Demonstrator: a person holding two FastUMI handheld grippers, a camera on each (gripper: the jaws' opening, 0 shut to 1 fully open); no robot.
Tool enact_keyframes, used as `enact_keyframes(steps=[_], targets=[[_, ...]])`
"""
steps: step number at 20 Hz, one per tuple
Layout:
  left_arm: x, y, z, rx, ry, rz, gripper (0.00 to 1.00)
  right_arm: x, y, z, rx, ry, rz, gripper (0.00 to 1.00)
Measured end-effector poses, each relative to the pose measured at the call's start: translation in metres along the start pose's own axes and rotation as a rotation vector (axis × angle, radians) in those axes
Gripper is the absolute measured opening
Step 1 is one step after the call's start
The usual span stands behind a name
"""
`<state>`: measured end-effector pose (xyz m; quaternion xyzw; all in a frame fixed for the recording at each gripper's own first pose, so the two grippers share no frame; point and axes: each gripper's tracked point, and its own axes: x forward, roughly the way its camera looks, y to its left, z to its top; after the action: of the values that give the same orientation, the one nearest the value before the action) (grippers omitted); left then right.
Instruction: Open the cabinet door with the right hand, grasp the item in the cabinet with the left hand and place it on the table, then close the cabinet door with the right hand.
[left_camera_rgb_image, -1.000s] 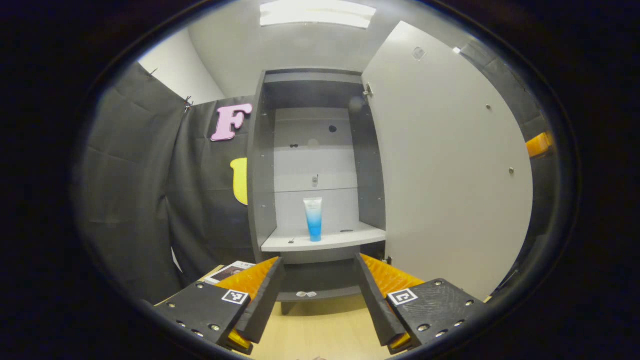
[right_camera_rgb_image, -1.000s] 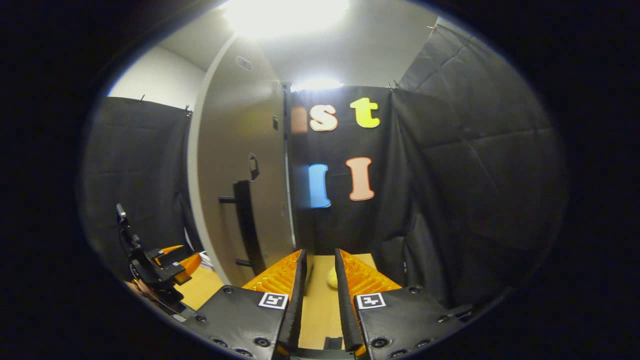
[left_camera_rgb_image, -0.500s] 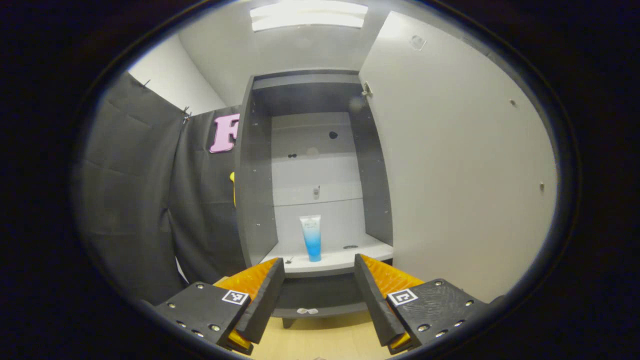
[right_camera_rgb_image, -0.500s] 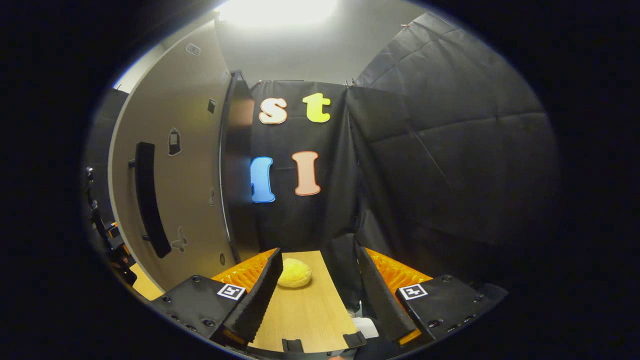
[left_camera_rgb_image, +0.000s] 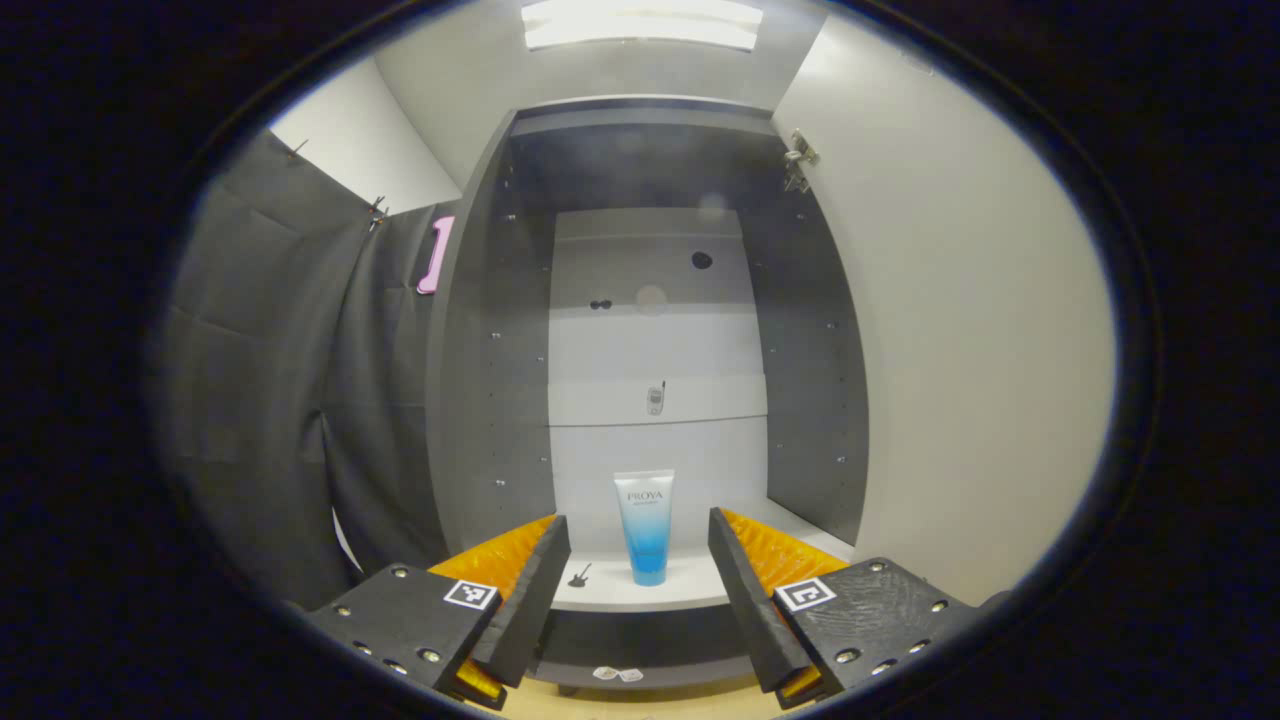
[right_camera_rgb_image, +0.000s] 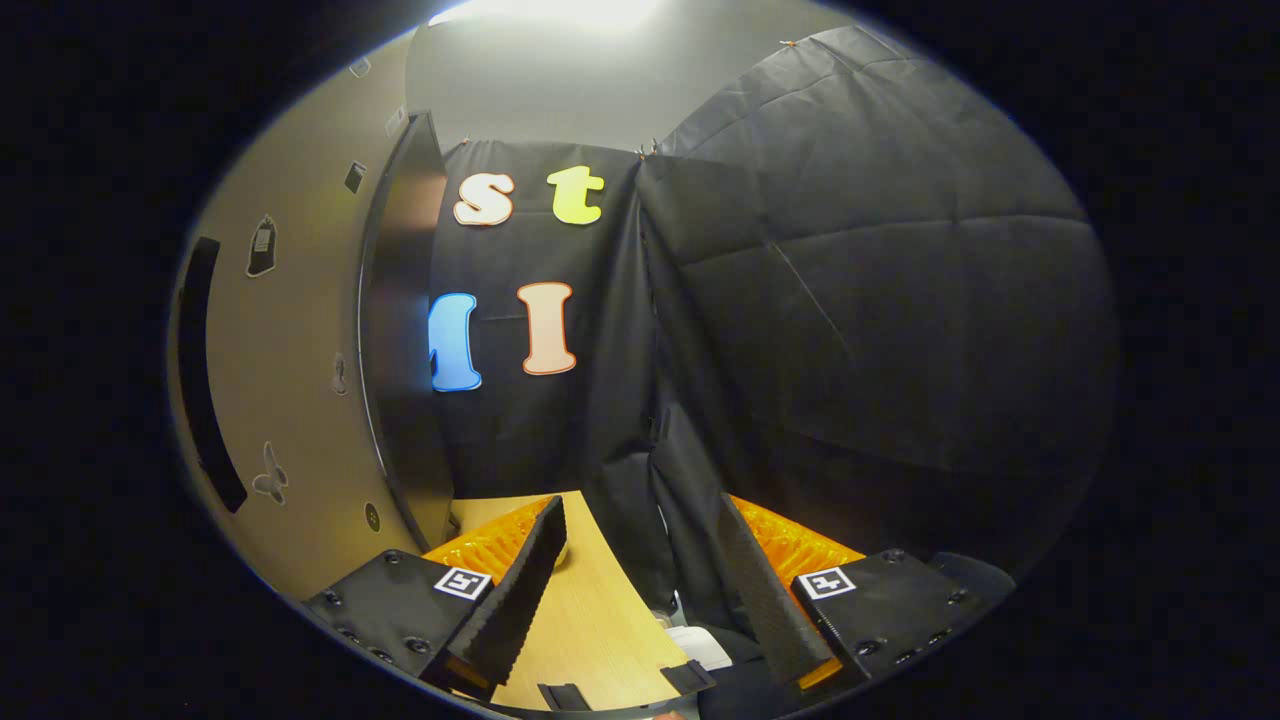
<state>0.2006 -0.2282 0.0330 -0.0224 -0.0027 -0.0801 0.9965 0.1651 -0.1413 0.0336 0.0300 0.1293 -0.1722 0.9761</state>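
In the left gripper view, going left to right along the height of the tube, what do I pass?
Black cloth wall → cabinet's dark left side panel → blue tube → dark right side panel → open cabinet door.

left gripper (left_camera_rgb_image: 637, 545) nearer the tube (left_camera_rgb_image: 645, 526), right gripper (right_camera_rgb_image: 640, 525) apparently swung off door (right_camera_rgb_image: 300, 400)

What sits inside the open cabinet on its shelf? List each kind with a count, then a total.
Blue-and-white tube, upright on the shelf: 1
Small dark bit on the shelf, left of the tube, too small to identify: 1
Total: 2
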Motion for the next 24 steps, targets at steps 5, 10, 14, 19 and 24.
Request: enact_keyframes(steps=[5, 10, 14, 19, 24], targets=[[0.041, -0.003, -0.015, -0.004, 0.021, -0.016, 0.84, 0.005, -0.004, -0.002, -0.004, 0.013, -0.075, 0.92], [0.081, -0.009, -0.039, -0.005, 0.055, -0.026, 0.83, 0.012, -0.004, -0.007, -0.015, 0.037, -0.121, 0.92], [0.102, -0.011, -0.056, -0.005, 0.09, -0.03, 0.85, 0.016, 0.0, -0.014, -0.034, 0.059, -0.138, 0.93], [0.117, -0.01, -0.064, -0.014, 0.095, -0.033, 0.7, 0.023, 0.007, -0.016, -0.05, 0.069, -0.137, 0.95], [0.103, -0.011, -0.059, -0.027, 0.098, -0.055, 0.49, 0.025, 0.011, -0.018, -0.07, 0.074, -0.116, 0.97]])
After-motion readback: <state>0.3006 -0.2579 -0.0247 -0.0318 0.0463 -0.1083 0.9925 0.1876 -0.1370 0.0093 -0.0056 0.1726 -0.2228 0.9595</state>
